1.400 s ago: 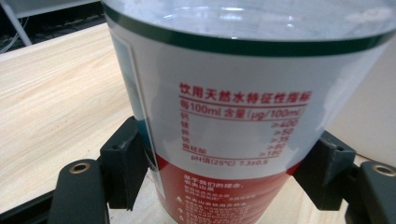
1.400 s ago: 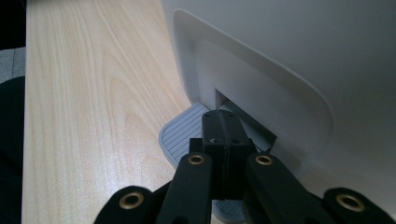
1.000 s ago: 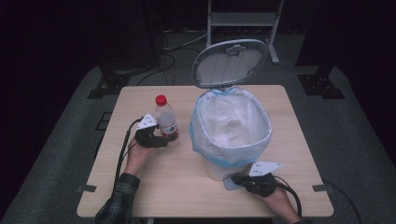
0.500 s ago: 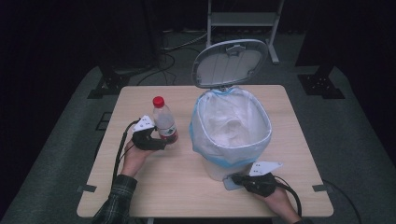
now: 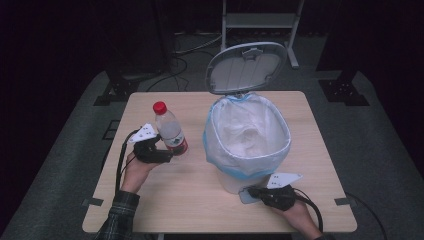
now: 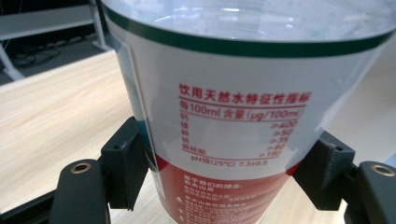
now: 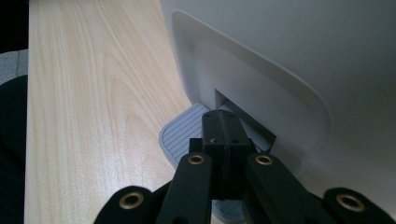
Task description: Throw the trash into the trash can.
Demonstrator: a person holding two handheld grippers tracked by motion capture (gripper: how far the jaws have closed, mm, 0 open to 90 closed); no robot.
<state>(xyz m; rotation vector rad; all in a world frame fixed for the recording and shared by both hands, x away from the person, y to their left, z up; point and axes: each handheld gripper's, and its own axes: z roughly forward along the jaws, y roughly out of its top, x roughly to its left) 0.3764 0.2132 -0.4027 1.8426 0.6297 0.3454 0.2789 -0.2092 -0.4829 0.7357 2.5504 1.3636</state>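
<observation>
dark lab or studio: lone wooden table (image 5: 165, 200), grey floor, cables (image 5: 180, 65), stand legs (image 5: 260, 20).

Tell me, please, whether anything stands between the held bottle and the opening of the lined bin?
Nothing visible does: the bottle is clamped in the left gripper beside the bin, whose lid stands open while the right gripper presses the pedal.

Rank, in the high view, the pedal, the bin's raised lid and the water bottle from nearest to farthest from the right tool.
From the right tool, jaws shut:
1. Pedal: grey, at the bin's foot, right under the tool's tips.
2. Water bottle: across the table to the left, clamped in the left tool.
3. Raised lid: at the table's far edge, behind the bin.
</observation>
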